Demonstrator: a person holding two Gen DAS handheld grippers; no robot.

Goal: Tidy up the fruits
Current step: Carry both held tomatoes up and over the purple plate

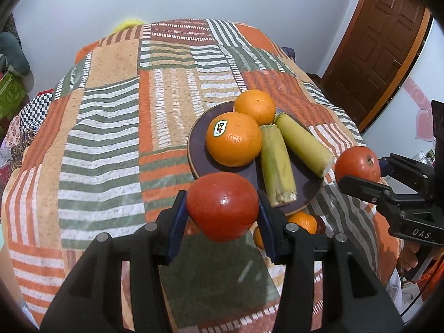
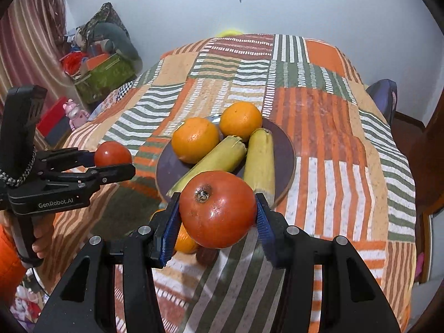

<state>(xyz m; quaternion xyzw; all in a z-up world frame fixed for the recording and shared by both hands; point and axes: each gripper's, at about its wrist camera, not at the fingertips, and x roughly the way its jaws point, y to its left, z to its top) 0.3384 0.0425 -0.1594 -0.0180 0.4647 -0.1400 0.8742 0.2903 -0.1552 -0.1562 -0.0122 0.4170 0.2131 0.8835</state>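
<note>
Even, soft indoor light fills both fisheye views. Small glare spots shine on the near tomato (image 1: pixel 222 206) and the other tomato (image 2: pixel 217 209). Straight lines bow toward dark vignetted corners at 1, 5, 7 and 11 o'clock; edges blur slightly.

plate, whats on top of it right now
On the dark plate lie two oranges and two corn cobs in husk. The tomato in the right claw hides the plate's near edge.
</note>
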